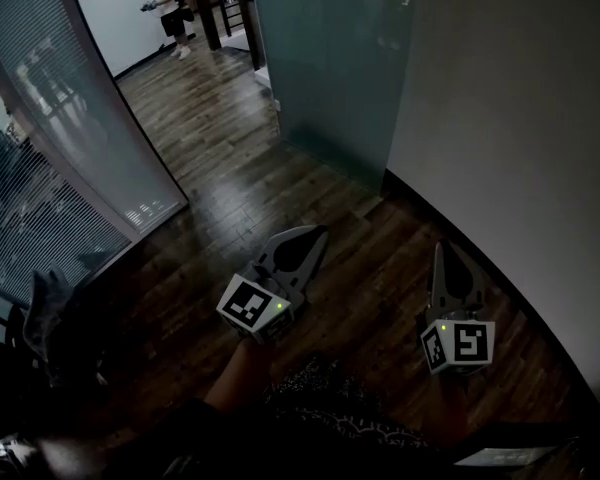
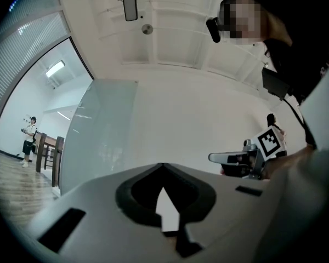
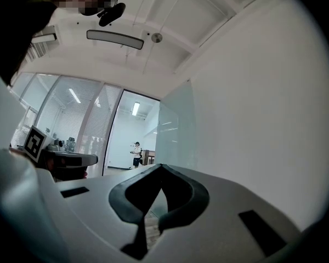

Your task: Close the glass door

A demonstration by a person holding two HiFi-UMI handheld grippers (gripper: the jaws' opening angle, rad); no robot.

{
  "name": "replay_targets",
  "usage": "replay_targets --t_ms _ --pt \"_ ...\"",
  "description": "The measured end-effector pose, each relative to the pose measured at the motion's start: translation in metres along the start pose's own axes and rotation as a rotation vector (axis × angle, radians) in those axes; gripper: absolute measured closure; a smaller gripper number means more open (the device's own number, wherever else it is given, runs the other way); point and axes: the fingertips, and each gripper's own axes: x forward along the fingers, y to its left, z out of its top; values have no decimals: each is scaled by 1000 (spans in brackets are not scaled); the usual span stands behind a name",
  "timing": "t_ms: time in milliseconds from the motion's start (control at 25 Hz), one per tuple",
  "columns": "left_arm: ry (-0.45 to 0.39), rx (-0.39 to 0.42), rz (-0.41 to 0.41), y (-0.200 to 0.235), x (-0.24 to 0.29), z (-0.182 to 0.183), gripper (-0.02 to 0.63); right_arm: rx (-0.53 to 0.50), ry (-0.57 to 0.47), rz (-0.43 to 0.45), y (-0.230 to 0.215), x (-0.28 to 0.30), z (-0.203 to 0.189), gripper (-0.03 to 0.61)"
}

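The left gripper (image 1: 315,236) and right gripper (image 1: 444,253) both have jaws together, gripping nothing, well short of the glass door (image 1: 325,68). The frosted door stands ahead beside the white wall (image 1: 510,118). A person (image 1: 165,8) stands far off on the wood floor (image 1: 230,168).

No word, number, brand or label can be read anywhere in these views. The only printed signs are black-and-white square markers, which are block patterns without letters or digits.

In the head view, one marker stands on the upper face of the left cube (image 1: 252,310), the one on the left gripper (image 1: 315,236), at about 7 o'clock. Two more stand on adjoining faces of the right cube (image 1: 458,346), on the right gripper (image 1: 443,253), at about 4 o'clock.

The left gripper view shows one such marker (image 2: 270,141) at 3 o'clock. The right gripper view shows another at 9 o'clock.
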Motion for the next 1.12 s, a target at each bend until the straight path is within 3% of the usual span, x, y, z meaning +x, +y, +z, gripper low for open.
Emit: replay_targets --t_ms 200,600,1120 --pt "-6 -4 -25 32 37 -4 612 7 2 -37 -18 44 -5 575" --pt "-49 20 -149 87 105 0 612 16 -25 -87 -46 129 -10 575" --pt "-10 -4 -111 141 170 -19 612 13 -11 -94 -80 197 -25 575"
